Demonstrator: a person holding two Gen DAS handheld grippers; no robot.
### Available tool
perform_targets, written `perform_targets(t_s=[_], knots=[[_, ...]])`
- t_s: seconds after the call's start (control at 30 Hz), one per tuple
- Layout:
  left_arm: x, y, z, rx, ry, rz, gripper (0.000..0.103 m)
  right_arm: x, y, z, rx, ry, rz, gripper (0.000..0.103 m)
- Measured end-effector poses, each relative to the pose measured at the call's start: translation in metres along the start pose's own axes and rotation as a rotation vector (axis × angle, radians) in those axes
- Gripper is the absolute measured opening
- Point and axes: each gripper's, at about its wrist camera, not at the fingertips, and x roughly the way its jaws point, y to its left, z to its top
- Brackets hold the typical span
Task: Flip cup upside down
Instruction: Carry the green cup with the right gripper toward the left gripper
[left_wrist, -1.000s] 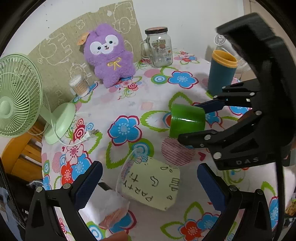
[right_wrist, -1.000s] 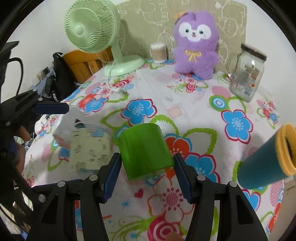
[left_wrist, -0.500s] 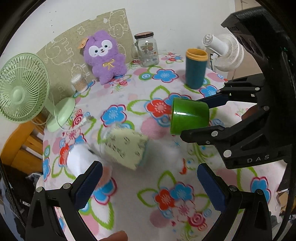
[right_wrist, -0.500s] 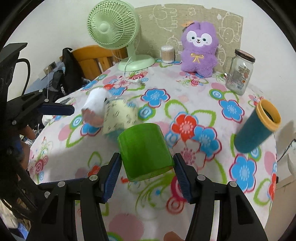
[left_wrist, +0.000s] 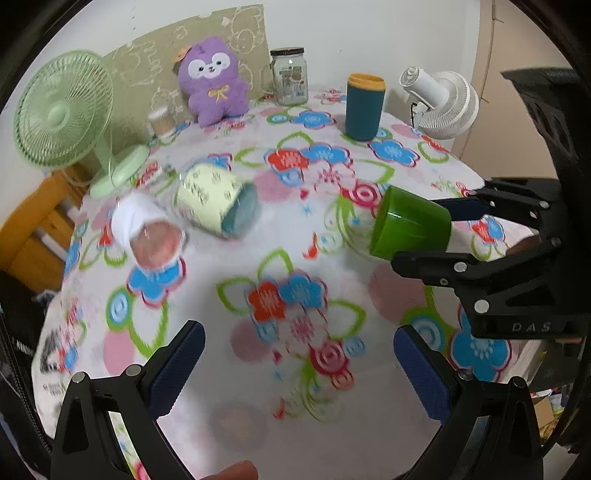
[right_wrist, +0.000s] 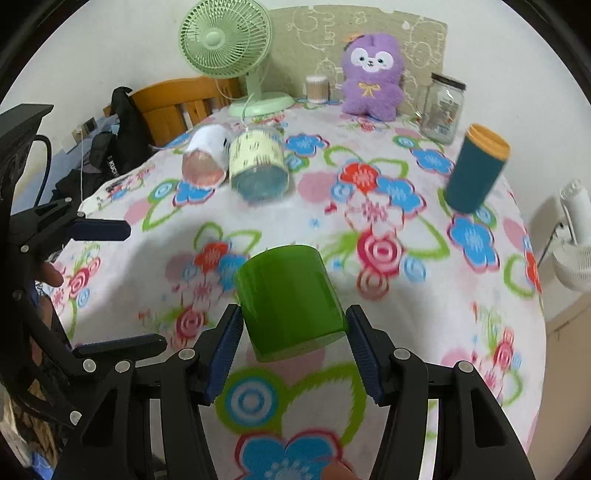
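Your right tongs (right_wrist: 293, 345) are clamped on the green cup (right_wrist: 290, 301), blue pads against its two sides, holding it above the flowered bench (right_wrist: 369, 221). Your left tongs (left_wrist: 295, 365) stand spread wide with nothing between the pads. Farther off, a pale yellow cup (right_wrist: 258, 166) lies on its side beside a white bottle (right_wrist: 205, 158). At the far edge stand a teal tumbler (right_wrist: 476, 170), a glass jar (right_wrist: 443, 107), a purple plush (right_wrist: 371, 74) and a green fan (right_wrist: 225, 37).

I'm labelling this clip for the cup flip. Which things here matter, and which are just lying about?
Matter: green cup, held off the table in the right gripper.

Lying about: left gripper, open and empty; teal tumbler; glass jar; purple plush; green fan; tipped-over cups.
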Motion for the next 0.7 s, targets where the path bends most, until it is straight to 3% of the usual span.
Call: perform_targets(t_s=[0.33, 0.57, 0.7], knots=[[0.010, -0.016, -0.030, -0.037, 0.049, -0.029, 0.103, 0.009, -0.002, -0.030, 0.042, 0.024, -0.024, 0.060], [0.014, -0.011, -0.025, -0.074, 0.045, -0.019, 0.103, 0.013, -0.011, -0.016, 0.052, -0.007, -0.039, 0.060], [0.016, -0.005, -0.015, -0.101, 0.036, -0.008, 0.103, 0.026, -0.017, -0.012, 0.071, 0.020, -0.026, 0.060]])
